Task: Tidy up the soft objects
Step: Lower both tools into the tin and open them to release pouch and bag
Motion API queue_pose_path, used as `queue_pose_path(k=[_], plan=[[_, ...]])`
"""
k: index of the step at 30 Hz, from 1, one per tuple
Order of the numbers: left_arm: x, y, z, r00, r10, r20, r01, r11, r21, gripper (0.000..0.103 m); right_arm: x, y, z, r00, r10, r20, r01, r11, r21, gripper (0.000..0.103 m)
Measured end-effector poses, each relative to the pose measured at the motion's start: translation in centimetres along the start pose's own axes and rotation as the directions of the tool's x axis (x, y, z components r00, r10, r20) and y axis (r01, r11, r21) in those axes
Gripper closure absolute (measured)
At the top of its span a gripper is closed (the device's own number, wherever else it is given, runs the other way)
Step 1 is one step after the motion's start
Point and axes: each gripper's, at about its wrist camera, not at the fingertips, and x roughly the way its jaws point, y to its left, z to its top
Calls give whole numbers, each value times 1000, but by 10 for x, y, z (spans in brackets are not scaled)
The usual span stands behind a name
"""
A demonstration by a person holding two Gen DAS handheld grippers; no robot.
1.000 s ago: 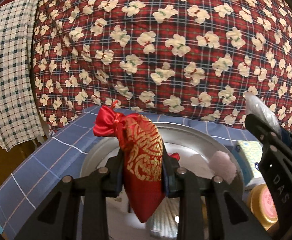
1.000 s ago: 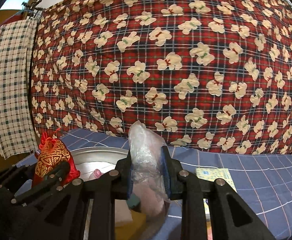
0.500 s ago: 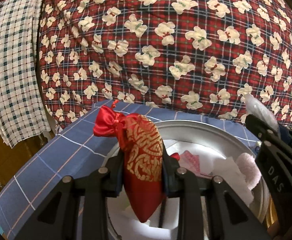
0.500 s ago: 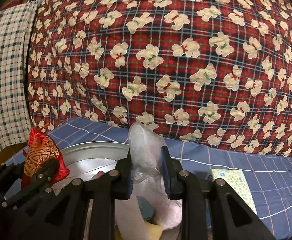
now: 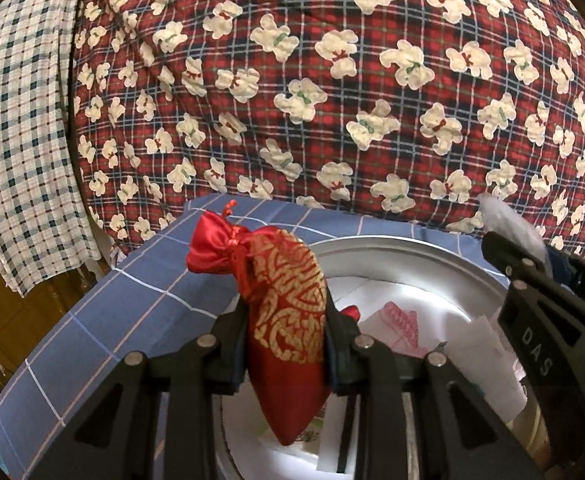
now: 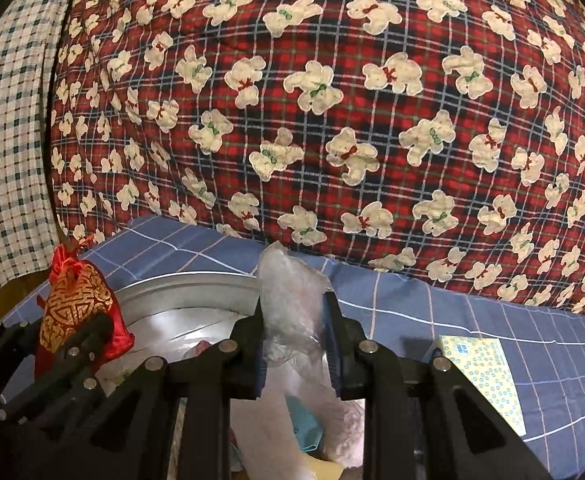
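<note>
L gripper (image 5: pixel 286 354) pinching pouch (image 5: pixel 288 320), basin (image 5: pixel 412 256) half-hidden

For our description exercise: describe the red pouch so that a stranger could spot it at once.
Find the big metal basin on the blue checked cloth. Above its left side, the left tool grips the pouch. It alone is shiny red satin with gold patterns and a tied neck; the right tool's bag is clear plastic.

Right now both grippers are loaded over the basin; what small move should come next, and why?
Probably lower the left gripper a little and release the red pouch into the metal basin. The pouch already hangs inside the rim above the other items, so little drop remains.
</note>
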Motion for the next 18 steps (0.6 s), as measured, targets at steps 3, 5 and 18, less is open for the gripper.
queue_pose_path(k=[3,5,18], plan=[[2,-1,-1,1000,4,-6,-4,1000,5,74,4,0,0,1000,10,-26,-10,1000,0,77],[3,-1,-1,1000,3,-8,-3,1000,4,74,6,0,0,999,12,-34,-12,1000,1,77],[11,-5,-3,998,48,-31,-47,998,42,74,23,-3,0,991,33,-131,-34,999,-5,77]])
